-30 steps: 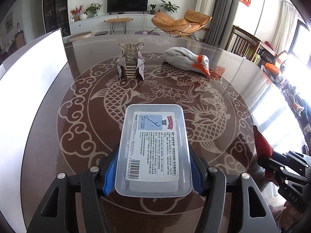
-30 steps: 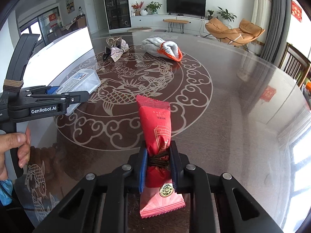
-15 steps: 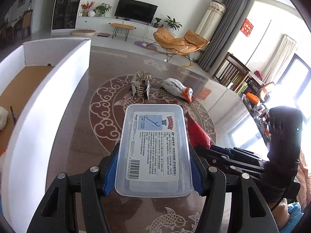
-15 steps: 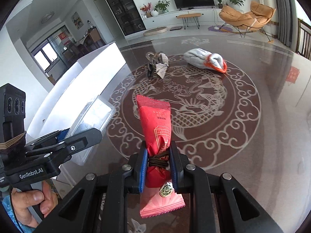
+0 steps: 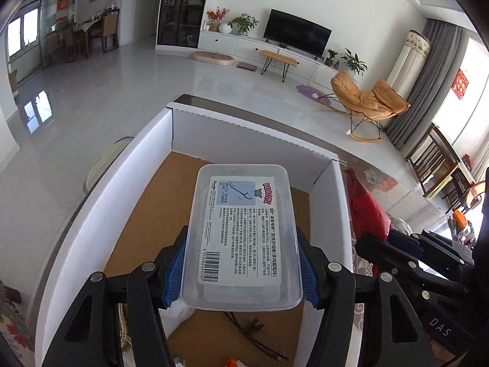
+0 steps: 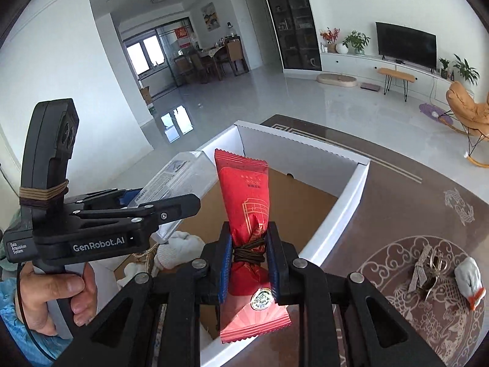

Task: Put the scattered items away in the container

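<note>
A clear plastic box (image 5: 241, 238) is pinched by the left hand-held gripper (image 5: 241, 270) above the white container (image 5: 101, 214); beside it, a red packet (image 6: 249, 214) is clamped in the right hand-held gripper (image 6: 248, 267). A glove (image 6: 467, 278) and metal clip (image 6: 429, 270) lie on the surface (image 6: 397, 202).

I lift both my claws away from the round table (image 6: 397, 214) and swing them over to the white box (image 5: 101, 214). Now my left claw (image 5: 241, 270) holds the clear tub (image 5: 241, 238) above the box's brown floor. My right claw (image 6: 249, 263) holds the red packet (image 6: 247, 214) over the box too.
</note>
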`<action>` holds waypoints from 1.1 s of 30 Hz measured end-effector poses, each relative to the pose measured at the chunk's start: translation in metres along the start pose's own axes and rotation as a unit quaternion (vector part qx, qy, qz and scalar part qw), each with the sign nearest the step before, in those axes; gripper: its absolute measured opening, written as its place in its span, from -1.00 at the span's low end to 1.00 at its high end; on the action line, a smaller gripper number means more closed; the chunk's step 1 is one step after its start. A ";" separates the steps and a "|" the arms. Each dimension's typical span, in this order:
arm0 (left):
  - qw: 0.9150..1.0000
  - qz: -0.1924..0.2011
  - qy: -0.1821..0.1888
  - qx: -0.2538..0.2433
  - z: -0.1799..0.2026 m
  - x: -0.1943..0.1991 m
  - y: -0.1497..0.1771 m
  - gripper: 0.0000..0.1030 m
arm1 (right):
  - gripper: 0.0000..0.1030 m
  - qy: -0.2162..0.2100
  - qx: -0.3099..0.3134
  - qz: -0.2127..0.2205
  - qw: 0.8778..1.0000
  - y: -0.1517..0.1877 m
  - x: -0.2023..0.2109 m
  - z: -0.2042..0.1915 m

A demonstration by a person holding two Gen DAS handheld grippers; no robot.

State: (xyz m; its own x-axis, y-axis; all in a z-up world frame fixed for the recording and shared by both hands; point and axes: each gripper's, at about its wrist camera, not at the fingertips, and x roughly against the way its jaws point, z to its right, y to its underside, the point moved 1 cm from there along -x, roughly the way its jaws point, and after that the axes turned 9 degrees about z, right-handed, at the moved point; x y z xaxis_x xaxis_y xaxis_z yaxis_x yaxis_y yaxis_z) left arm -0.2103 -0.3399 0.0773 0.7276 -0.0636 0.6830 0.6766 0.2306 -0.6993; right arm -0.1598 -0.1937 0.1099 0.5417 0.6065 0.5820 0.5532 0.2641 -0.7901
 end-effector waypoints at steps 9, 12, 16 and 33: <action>0.993 -0.103 -0.049 0.030 -0.035 -0.090 0.017 0.25 | -0.20 0.017 -0.085 -0.143 0.986 -0.002 -0.137 0.032; 0.993 -0.103 -0.056 0.029 -0.038 -0.090 0.021 0.49 | -0.07 0.019 -0.084 -0.130 0.988 -0.005 -0.139 0.030; 0.994 -0.083 -0.071 0.014 -0.036 -0.071 0.023 0.51 | -0.05 0.009 -0.096 -0.102 0.990 -0.006 -0.118 0.031; 0.975 -0.050 0.150 -0.153 0.228 0.069 0.174 0.84 | -0.05 0.261 -0.163 -0.028 0.951 0.245 0.188 0.199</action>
State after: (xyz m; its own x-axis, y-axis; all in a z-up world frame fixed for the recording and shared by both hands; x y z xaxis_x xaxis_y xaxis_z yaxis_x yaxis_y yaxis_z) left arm -0.0678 -0.0831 0.0508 0.6261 -0.3627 0.6902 0.7138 -0.0896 -0.6946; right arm -0.0480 0.1340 -0.0128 0.6991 0.1216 0.7046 0.7109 -0.0127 -0.7032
